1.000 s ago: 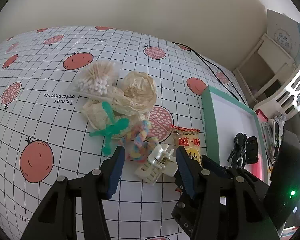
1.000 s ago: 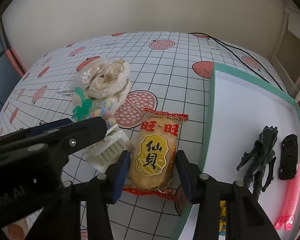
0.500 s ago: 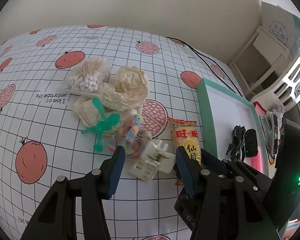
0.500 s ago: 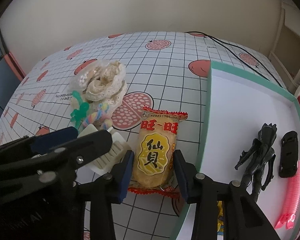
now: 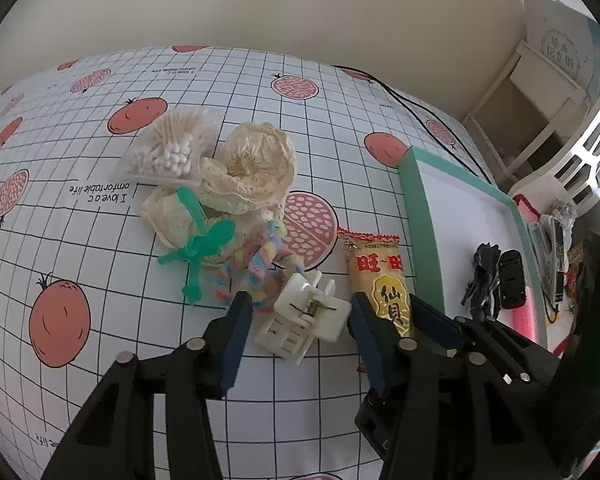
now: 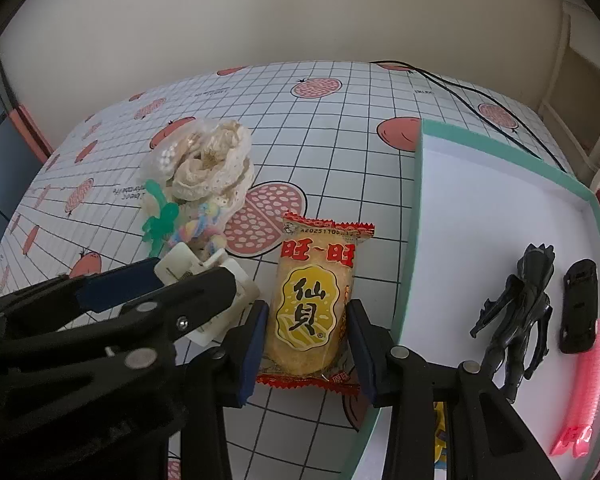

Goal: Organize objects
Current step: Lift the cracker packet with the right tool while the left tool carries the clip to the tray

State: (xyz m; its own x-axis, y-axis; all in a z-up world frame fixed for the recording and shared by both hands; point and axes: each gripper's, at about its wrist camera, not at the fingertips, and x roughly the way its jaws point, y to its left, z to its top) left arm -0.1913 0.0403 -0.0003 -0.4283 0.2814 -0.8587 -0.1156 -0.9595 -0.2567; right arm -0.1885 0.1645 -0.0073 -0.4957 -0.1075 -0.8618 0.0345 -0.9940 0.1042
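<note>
A white hair claw clip (image 5: 305,320) lies on the grid tablecloth between the fingers of my left gripper (image 5: 300,326). That gripper is open and straddles the clip, which also shows in the right wrist view (image 6: 204,268). A yellow and red rice cracker packet (image 6: 312,308) lies flat on the cloth. My right gripper (image 6: 307,340) is shut on the packet, with a blue pad touching each long side. The packet (image 5: 380,280) sits just left of the teal-rimmed tray (image 6: 407,264).
Behind the clip sits a pile: a bag of cotton swabs (image 5: 168,148), cream lace cloth (image 5: 256,168), a green plastic piece (image 5: 198,242) and a pastel twisted rope (image 5: 256,264). The tray holds a black figure (image 6: 520,304), a small black object (image 6: 578,308) and a pink comb (image 6: 584,384). A black cable (image 5: 416,104) runs behind.
The right gripper's fingers have narrowed onto the sides of the packet. The left gripper has shifted slightly and still straddles the white clip at the same width.
</note>
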